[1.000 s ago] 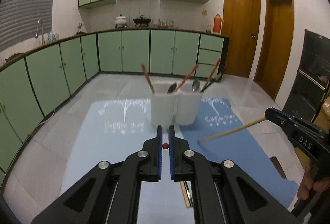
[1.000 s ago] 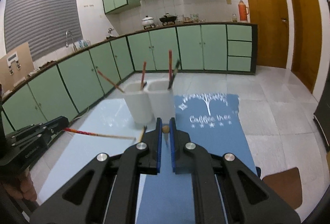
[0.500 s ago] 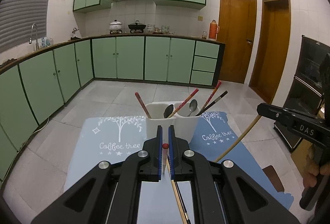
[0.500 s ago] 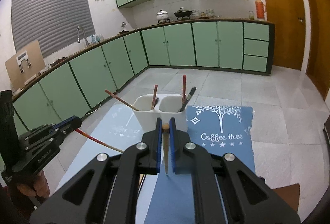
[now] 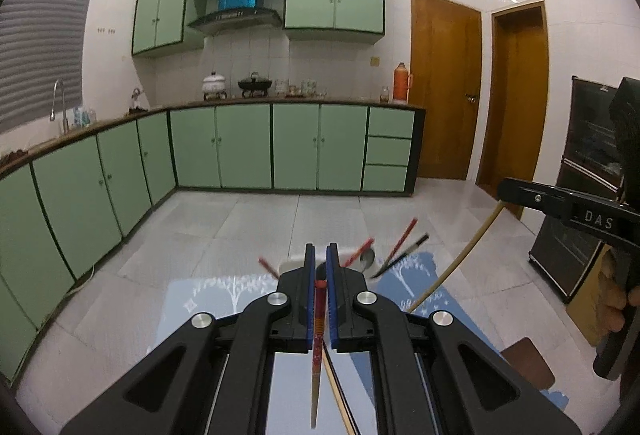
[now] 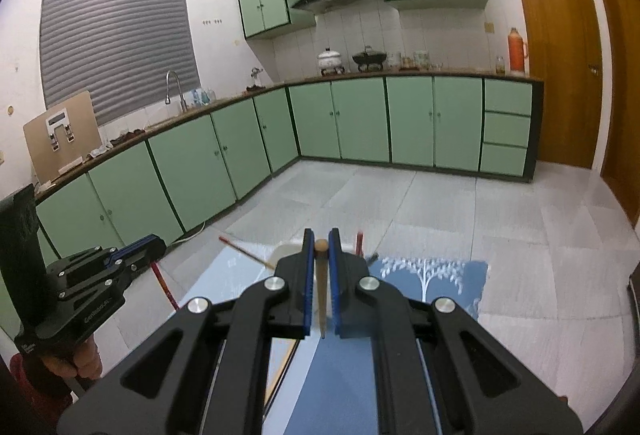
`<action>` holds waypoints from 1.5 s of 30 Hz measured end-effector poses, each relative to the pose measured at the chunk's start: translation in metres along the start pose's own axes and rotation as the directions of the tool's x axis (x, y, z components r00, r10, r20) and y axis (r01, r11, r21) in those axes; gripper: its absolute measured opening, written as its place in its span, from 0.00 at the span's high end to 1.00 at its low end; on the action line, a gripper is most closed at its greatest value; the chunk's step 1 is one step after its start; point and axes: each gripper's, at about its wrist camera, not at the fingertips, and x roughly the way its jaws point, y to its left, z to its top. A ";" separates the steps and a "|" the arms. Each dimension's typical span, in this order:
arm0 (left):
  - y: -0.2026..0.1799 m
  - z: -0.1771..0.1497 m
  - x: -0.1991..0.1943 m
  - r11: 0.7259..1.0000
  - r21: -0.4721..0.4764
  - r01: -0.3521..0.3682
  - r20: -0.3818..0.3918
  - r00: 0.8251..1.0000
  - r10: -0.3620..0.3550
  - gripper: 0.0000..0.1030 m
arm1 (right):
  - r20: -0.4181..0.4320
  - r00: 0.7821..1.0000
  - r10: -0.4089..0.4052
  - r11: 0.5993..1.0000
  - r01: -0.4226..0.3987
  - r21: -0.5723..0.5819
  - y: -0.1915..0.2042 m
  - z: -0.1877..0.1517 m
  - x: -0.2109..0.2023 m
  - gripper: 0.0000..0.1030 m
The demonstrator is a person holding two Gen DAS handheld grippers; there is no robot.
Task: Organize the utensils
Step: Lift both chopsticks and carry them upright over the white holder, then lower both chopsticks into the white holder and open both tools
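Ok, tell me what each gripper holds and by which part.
The left gripper pinches a red chopstick at its red top end. The right gripper pinches a plain wooden chopstick at its rounded top end. Both hang tip down.

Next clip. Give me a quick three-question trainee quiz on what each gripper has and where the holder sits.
1. True or false: the left gripper is empty.
2. The right gripper grips: A a spoon, B a plain wooden chopstick, C nothing.
3. Fill in: the white utensil holder stands beyond the left gripper's ____.

Key: 1 false, it is shut on a red-topped chopstick. 2 B. 3 fingertips.
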 end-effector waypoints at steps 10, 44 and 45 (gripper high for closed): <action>-0.004 0.052 0.006 1.000 0.021 0.001 0.103 0.995 -0.003 0.95 | 0.054 0.999 0.002 0.999 0.001 -0.047 0.001 0.043 0.005 0.94; 0.031 0.044 0.154 0.998 -0.059 -0.014 -0.020 1.000 0.013 0.94 | -0.107 0.994 0.005 1.000 -0.008 -0.029 -0.023 0.041 0.137 0.90; 0.033 0.043 0.152 0.998 -0.066 -0.014 -0.022 1.000 0.013 0.92 | -0.107 0.994 0.002 1.000 -0.005 -0.029 -0.023 0.040 0.135 0.89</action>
